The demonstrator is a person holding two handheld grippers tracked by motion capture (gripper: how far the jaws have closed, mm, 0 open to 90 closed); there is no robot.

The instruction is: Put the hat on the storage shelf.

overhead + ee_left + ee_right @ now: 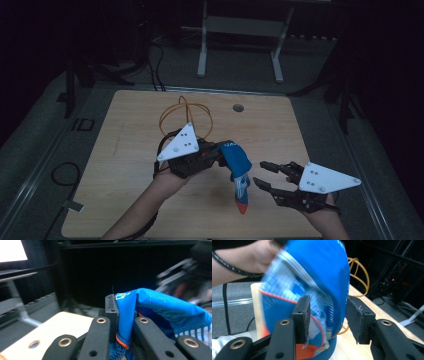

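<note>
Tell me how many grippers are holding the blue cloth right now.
1. The left gripper is shut on the blue cloth above the table's middle. The right gripper is open beside the cloth's hanging end, not gripping it.

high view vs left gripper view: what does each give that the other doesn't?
High view alone: the right gripper, jaws apart and just beside the hanging end of the blue cloth item, plus a loop of yellow cable lying on the wooden table.

Left gripper view alone: the clamp up close, where the left gripper pinches a fold of the blue fabric by its orange-trimmed edge, and a bright screen in the corner.

Both: the left gripper holding the blue cloth item above the table.
</note>
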